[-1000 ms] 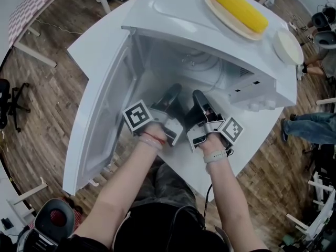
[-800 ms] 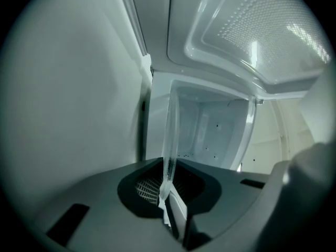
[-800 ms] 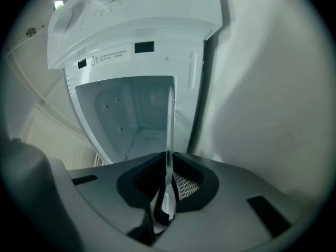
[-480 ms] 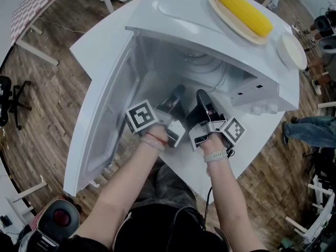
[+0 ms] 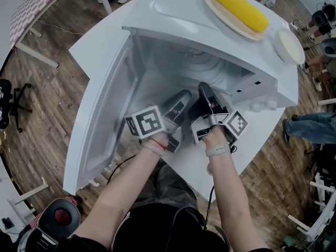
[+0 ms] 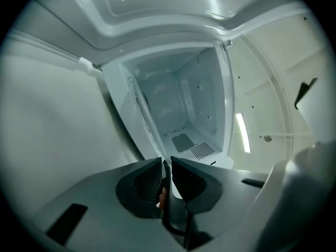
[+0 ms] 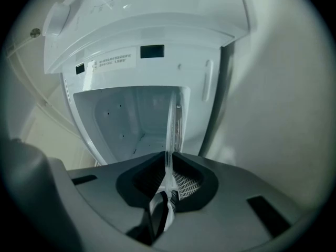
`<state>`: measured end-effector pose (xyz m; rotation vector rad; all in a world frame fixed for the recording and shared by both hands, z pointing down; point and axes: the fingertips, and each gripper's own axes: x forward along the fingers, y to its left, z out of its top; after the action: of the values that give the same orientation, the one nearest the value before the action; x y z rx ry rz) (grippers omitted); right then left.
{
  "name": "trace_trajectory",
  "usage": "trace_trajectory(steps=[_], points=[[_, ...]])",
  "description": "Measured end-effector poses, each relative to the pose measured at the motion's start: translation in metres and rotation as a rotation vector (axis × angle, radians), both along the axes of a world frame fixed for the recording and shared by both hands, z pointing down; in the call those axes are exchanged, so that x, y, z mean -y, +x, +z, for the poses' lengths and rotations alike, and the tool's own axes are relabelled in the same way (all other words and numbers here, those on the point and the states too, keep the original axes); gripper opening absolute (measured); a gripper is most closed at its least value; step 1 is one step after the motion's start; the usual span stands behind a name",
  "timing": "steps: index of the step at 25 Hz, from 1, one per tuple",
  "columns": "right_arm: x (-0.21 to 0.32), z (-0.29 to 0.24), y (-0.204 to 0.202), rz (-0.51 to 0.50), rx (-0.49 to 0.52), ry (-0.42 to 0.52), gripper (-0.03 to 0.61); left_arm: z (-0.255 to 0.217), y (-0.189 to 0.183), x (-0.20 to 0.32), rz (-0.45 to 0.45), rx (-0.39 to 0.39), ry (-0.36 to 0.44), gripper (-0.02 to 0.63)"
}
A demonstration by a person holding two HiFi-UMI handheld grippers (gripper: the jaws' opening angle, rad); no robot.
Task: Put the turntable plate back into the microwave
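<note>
The white microwave (image 5: pixel 178 9) stands on a white tabletop (image 5: pixel 94 41), its door (image 5: pixel 100 125) swung wide to the left and its cavity facing the person. The turntable plate (image 5: pixel 202 64) is inside that cavity, a clear glass disc that shows in the head view only as faint rings. It looks roughly level, but its exact tilt is hard to read through the glass.

The disc is round and so has no long axis. Its near rim points out toward the person and the rest reaches back into the cavity.

The left hand-held gripper (image 5: pixel 181 101) and the right hand-held gripper (image 5: pixel 206 91) sit side by side at that near rim, each with its jaws closed on the thin glass edge. In the right gripper view the rim (image 7: pixel 170 135) runs edge-on straight out from between the jaws. In the left gripper view a like strip (image 6: pixel 140 106) leads down into the nearly shut jaws.

The glass is likely heavy for its thickness, stiff, smooth and breakable. A rim hold at two points close together on one side leaves the far side unsupported, so it may sag or slip.
</note>
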<state>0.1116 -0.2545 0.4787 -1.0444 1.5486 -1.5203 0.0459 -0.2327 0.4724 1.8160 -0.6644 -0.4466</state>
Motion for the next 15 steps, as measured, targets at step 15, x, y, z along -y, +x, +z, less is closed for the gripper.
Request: trace_trajectory(steps=[15], points=[[0.012,0.002,-0.002,-0.005,-0.065,-0.017,0.052,-0.001,0.011,0.011,0.106,0.501,0.277,0.028]])
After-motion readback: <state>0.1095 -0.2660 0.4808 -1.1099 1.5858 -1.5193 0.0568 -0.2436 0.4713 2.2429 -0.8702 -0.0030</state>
